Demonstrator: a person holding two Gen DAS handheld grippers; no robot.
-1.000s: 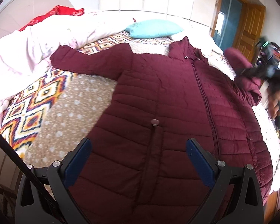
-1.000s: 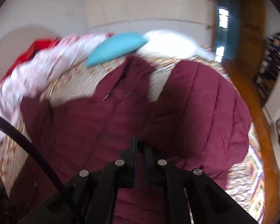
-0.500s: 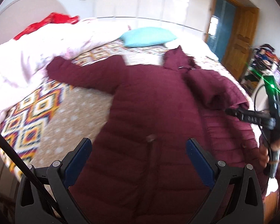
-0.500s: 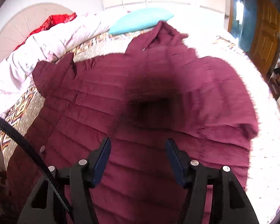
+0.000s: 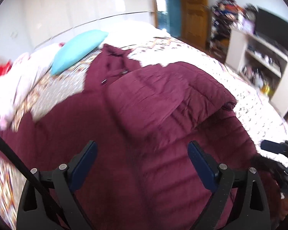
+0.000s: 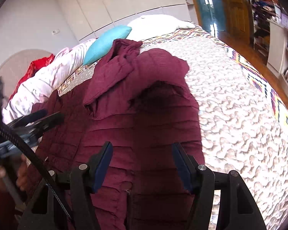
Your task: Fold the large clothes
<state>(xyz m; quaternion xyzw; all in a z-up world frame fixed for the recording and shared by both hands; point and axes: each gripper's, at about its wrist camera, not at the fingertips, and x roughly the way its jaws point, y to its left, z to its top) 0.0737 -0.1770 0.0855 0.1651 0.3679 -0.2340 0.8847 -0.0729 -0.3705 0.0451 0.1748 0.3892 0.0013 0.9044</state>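
Observation:
A large maroon quilted jacket [image 5: 144,134] lies front up on the bed, collar toward the pillows. Its right sleeve [image 5: 163,99] is folded over onto the chest; it also shows in the right wrist view [image 6: 113,76]. My left gripper [image 5: 142,159] is open and empty, hovering over the jacket's lower body. My right gripper [image 6: 142,159] is open and empty above the jacket [image 6: 144,126] near its right edge. The left gripper shows at the left of the right wrist view [image 6: 36,118], and the right gripper at the right edge of the left wrist view [image 5: 274,149].
The bed has a patterned bedspread [image 6: 240,99]. A turquoise pillow [image 5: 76,48], a white pillow [image 6: 155,23], a pale duvet [image 6: 48,80] and red cloth [image 6: 38,65] lie at its head. A white shelf unit [image 5: 259,57] and wooden door [image 5: 194,9] stand to the right.
My right gripper opened and let go of the sleeve, which now lies folded across the chest. Both grippers drew back toward the jacket's hem, and the left view swung to the right.

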